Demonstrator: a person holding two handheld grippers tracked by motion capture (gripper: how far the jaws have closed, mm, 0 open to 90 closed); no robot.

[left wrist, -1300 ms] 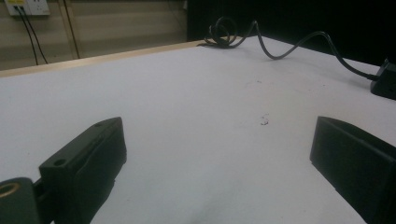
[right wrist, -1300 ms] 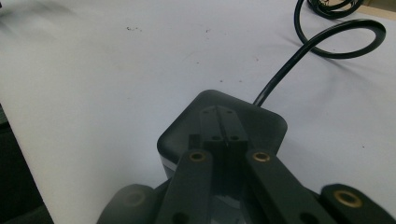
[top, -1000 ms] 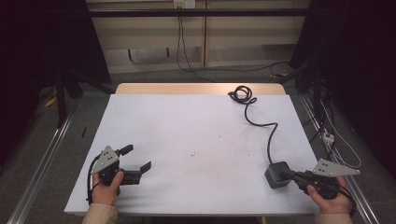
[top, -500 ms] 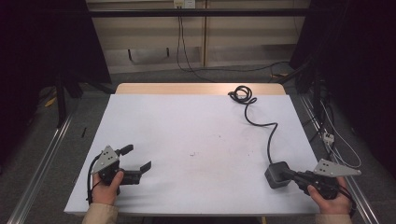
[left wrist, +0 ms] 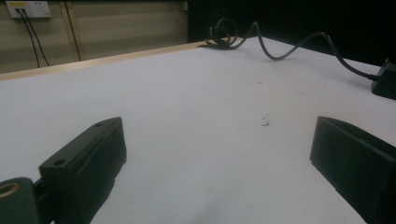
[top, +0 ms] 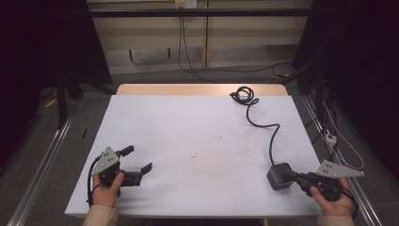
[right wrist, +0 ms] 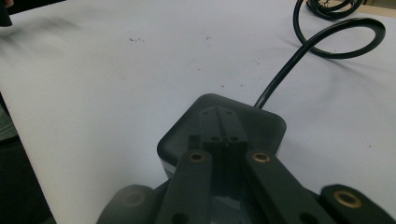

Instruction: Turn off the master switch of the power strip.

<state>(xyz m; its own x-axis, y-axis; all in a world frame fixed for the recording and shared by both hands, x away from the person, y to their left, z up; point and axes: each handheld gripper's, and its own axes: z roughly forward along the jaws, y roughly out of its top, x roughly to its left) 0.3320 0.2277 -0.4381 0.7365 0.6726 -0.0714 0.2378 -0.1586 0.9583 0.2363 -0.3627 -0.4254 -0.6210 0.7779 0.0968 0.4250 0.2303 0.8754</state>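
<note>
Two hand-held grippers at a white table [top: 197, 127], a black power adapter [top: 278, 175] at its right front.

The left gripper [top: 139, 162] rests at the left front, jaws wide apart. The right gripper [right wrist: 223, 135] has its jaws together, seemingly pinching a ridge on the adapter; its cable [top: 263, 125] runs toward the far edge.

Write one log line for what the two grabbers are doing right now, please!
left gripper: open, empty, over table | right gripper: jaws together atop black power adapter | cable: trails to far edge
</note>
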